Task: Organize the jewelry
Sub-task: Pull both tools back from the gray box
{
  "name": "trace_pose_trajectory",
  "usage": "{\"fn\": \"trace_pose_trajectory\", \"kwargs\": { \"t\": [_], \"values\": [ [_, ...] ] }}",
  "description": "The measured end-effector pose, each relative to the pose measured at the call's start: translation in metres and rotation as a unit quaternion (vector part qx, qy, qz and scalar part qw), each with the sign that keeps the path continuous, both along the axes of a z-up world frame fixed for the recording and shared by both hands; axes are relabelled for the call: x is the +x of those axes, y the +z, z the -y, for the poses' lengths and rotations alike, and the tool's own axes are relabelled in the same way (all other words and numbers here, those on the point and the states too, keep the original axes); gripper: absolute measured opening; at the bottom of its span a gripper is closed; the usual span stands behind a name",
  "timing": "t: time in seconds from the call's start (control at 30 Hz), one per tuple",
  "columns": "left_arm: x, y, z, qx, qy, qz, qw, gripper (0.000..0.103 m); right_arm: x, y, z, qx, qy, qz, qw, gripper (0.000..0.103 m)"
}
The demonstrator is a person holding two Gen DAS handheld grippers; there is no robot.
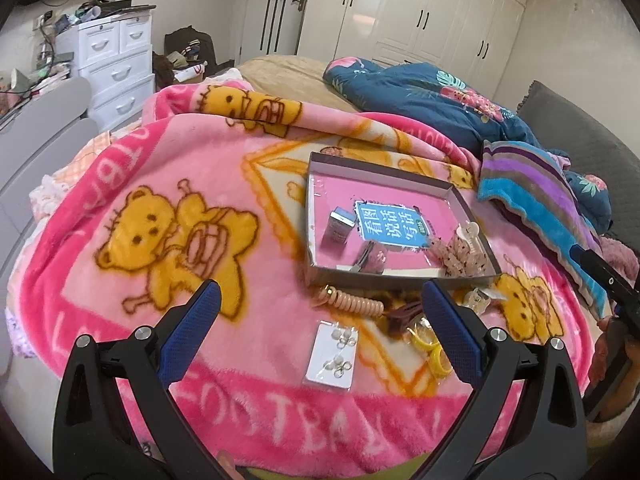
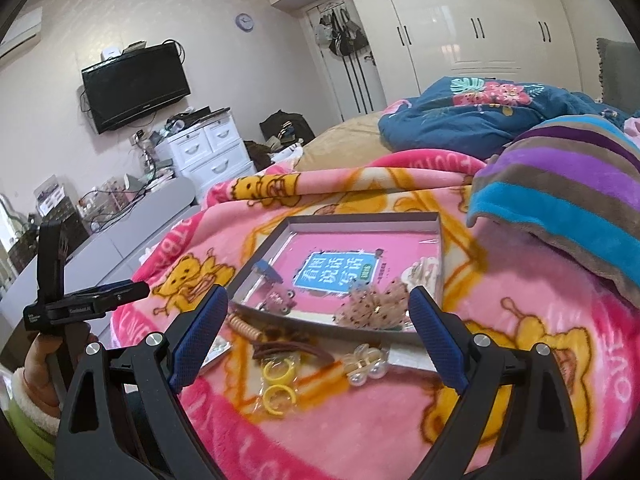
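Readable text in the bedroom scene

Chinese characters "看图说话写话" were printed in white on a blue panel on the pink book (image 1: 394, 222) laid in the shallow box (image 1: 474, 200). Pale letters "FOOTBA" were seen along the dark pink border of the bear-patterned blanket (image 1: 120, 240); the rest was cut off. Small white lettering on the left gripper's (image 2: 86, 304) body was too blurred to be read.

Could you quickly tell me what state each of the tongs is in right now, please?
Left tongs: open, holding nothing, above the earring card.
Right tongs: open, holding nothing, above the yellow rings.
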State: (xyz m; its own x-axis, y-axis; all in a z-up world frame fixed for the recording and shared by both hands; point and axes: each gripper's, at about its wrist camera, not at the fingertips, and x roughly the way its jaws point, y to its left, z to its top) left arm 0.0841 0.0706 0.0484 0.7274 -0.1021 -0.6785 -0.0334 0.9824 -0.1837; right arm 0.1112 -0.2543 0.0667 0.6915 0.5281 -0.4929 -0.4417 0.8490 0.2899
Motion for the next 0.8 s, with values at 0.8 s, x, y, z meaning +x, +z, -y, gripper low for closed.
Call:
{"fn": "trace_pose_trajectory", "kwargs": {
  "t": [0.8],
  "values": [
    [-0.023,-0.025,-0.001,0.025,0.003,-0.029,0.9993,0.094,-0.023,-0.040,-0.031,-0.033,0.041,-0.054,0.997,0.091]
  ]
}}
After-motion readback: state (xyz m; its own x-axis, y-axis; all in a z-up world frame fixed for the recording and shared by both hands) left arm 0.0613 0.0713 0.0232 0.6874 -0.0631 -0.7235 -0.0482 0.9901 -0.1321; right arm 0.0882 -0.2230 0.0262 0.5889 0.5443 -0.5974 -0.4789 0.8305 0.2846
